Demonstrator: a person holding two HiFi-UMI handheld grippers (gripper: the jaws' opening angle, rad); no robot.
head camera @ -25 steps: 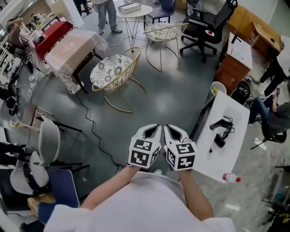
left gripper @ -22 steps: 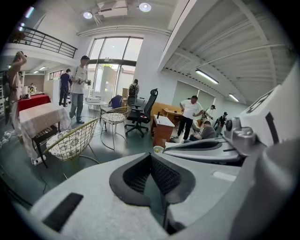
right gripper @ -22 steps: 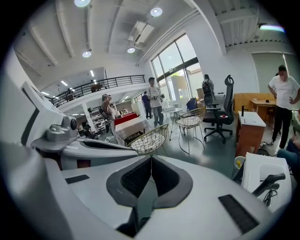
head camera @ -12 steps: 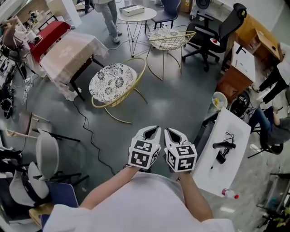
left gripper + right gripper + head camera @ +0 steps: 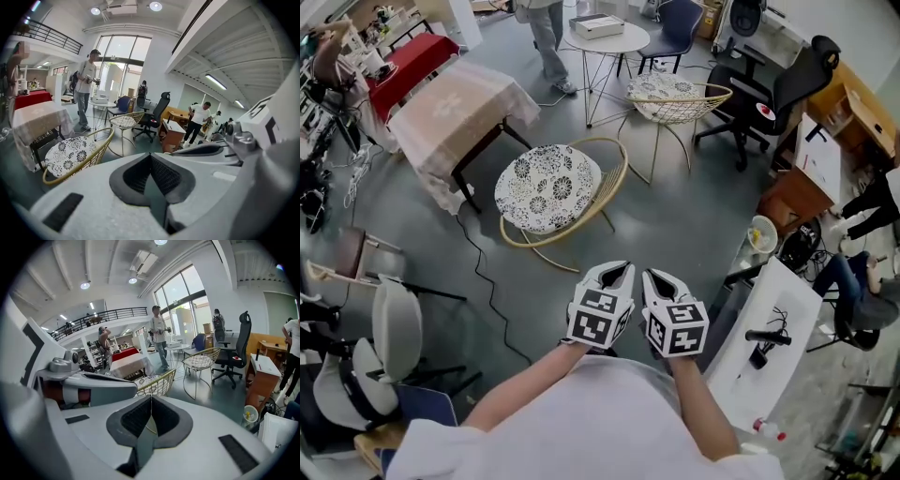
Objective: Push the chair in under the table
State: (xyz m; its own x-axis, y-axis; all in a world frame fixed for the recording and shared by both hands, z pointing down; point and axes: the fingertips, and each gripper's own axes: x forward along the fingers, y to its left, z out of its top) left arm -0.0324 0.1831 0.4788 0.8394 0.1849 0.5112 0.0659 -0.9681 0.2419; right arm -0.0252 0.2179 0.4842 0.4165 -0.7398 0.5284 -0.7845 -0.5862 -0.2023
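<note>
A gold wire chair with a flowered cushion point(image 5: 548, 187) stands on the grey floor, turned away from a table draped in a pale cloth point(image 5: 455, 98) to its left. My left gripper point(image 5: 615, 271) and right gripper point(image 5: 659, 277) are held side by side in front of me, well short of the chair. Both are shut with nothing between the jaws. The left gripper view has the left gripper point(image 5: 151, 157) low, with the chair point(image 5: 70, 154) and the table point(image 5: 35, 119) ahead on the left. Past the right gripper point(image 5: 151, 401), the right gripper view catches the chair point(image 5: 157, 383) and the table point(image 5: 131, 364).
A second wire chair point(image 5: 680, 94), a round white table point(image 5: 605, 36) and a black office chair point(image 5: 769, 84) stand farther back. A white desk point(image 5: 769, 337) is close on my right. A cable point(image 5: 483, 281) runs across the floor. A person point(image 5: 548, 37) stands by the round table.
The flowered chair and draped table have slid lower and nearer in the head view as I moved toward them. Both grippers stayed shut, side by side.
</note>
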